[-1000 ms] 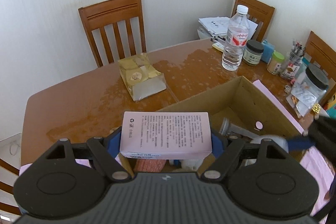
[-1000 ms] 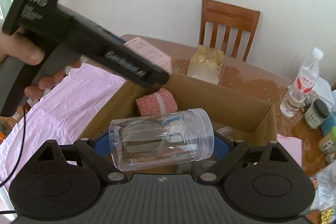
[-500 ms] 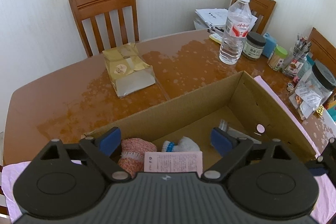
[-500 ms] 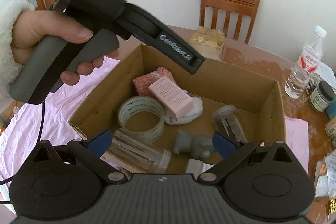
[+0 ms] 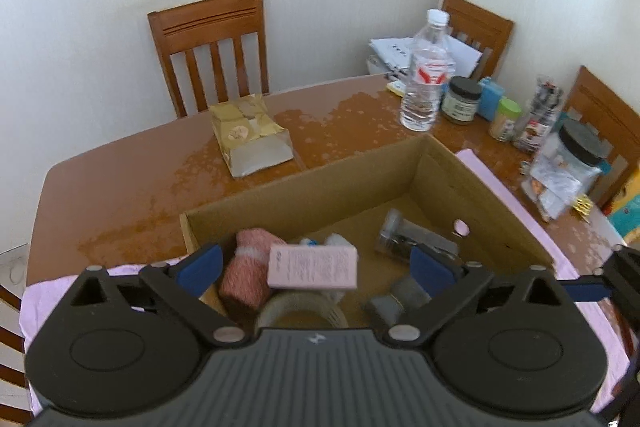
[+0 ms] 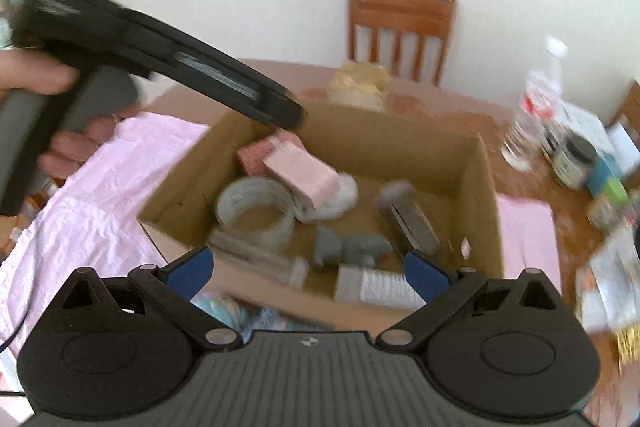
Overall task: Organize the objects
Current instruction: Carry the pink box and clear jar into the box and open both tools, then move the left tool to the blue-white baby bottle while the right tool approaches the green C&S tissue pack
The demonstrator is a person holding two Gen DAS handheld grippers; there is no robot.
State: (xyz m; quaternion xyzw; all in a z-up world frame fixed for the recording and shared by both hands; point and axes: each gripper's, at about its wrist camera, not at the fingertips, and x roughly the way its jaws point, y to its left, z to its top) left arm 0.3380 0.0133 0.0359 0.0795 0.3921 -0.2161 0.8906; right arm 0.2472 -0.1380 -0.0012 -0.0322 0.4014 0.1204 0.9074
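An open cardboard box [image 5: 304, 191] [image 6: 476, 187] stands on the wooden table. Inside lie a pink carton [image 5: 313, 266] [image 6: 304, 171], a pink knitted roll [image 5: 246, 273], a tape roll [image 6: 256, 213], a clear jar [image 6: 260, 255] on its side, a second clear container [image 5: 416, 241] [image 6: 408, 215] and a grey figure [image 6: 352, 247]. My left gripper [image 5: 316, 269] is open and empty above the box's near-left corner. My right gripper [image 6: 306, 269] is open and empty over the box's near wall. The left gripper's body [image 6: 172, 47] crosses the right wrist view.
A gold and silver bag [image 5: 250, 135] lies on the table beyond the box. A water bottle [image 5: 424, 79], jars and papers crowd the far right. A pink cloth [image 6: 88, 203] lies under the box. Wooden chairs [image 5: 212, 47] stand round the table.
Both grippers opened and let go: the pink carton and the clear jar dropped into the box. Both grippers have since pulled back and up from the box.
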